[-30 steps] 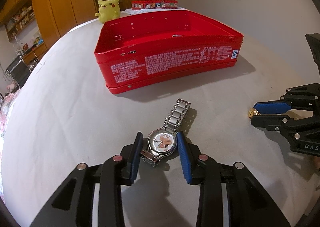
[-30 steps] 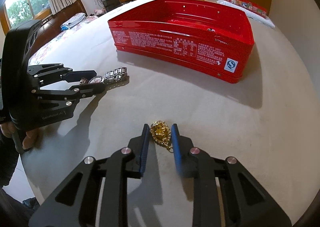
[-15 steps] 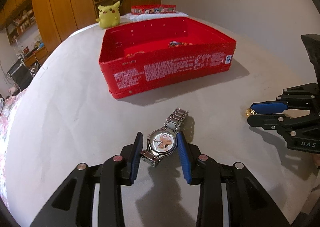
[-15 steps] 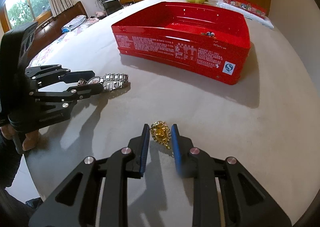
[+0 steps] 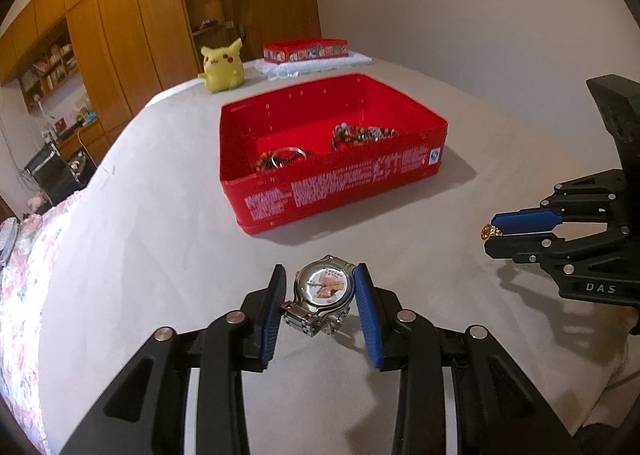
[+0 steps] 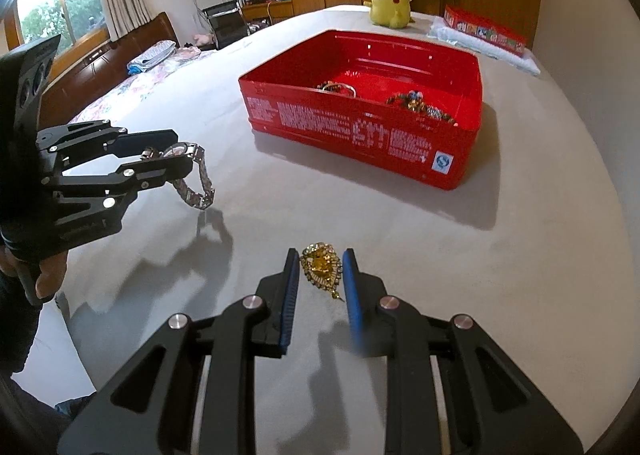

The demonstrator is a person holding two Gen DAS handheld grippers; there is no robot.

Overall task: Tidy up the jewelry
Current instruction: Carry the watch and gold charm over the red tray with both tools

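Over the last second both pieces have been raised off the grey cloth-covered surface (image 6: 400, 239): the silver metal-link wristwatch with the pale printed dial (image 5: 325, 287), which lay flat with its band stretched toward the box, is now held in the air by the left tongs (image 5: 320, 301), clamped by their blue pads across its case, and its band is seen in the right wrist view hanging folded below the case, clear of the cloth, with its shadow cast beneath. The small gold filigree pendant (image 6: 322, 265) has likewise been lifted, and it is pinched between the blue pads of the right tongs (image 6: 320, 279) (its lower tip dangles free). The open red rectangular tin box with white print on its side (image 5: 332, 191) is now looked into from higher up, so that a beaded strand and a ring-shaped bracelet can be made out on its floor. The box sits toward the far middle of the surface, well apart from both tongs. Both grasps may therefore be judged secure, and the carry toward the box is probably the step in hand; release over its open top remains to be done.
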